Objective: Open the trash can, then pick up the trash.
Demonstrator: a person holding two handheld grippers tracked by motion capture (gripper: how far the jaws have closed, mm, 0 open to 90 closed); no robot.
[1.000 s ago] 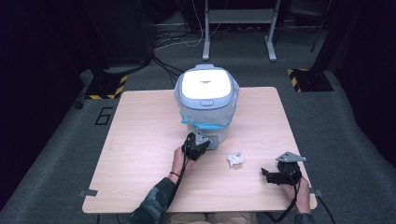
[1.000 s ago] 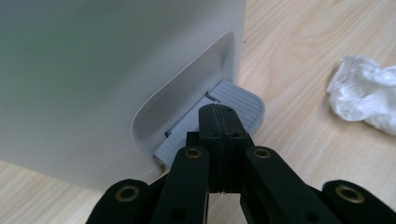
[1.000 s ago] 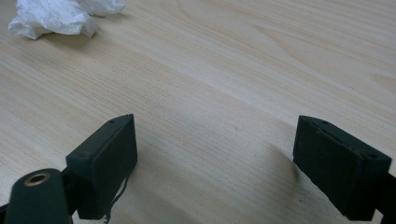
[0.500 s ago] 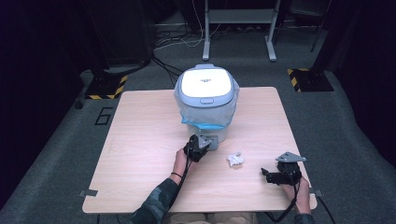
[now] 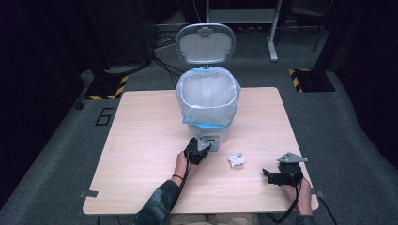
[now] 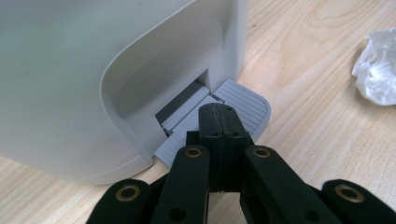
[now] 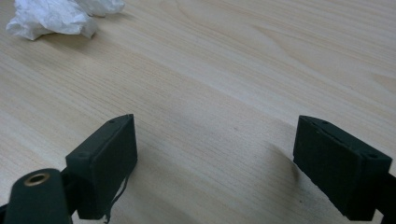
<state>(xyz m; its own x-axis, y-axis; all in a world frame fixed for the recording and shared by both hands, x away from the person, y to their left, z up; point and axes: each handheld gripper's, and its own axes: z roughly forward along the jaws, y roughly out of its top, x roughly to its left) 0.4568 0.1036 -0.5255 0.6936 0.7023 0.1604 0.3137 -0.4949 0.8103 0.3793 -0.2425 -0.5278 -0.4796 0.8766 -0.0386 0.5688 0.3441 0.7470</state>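
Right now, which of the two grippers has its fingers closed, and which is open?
The left gripper is the closed one: its fingers meet and press the bin's grey pedal. The right gripper has its fingers spread wide over bare table, holding nothing.

Surface [image 5: 141, 140]: light wood grain, square top.
Bin [image 5: 206, 101]: white, stands on surface just beyond the left claw [image 5: 197, 149]; lid up, bag-lined.
Pedal [image 6: 243, 105]: grey, ribbed, at bin's foot, under the left claw's tips.
Crumpled paper [image 5: 236, 160]: white, lies on surface between left claw and right claw [image 5: 274, 176].
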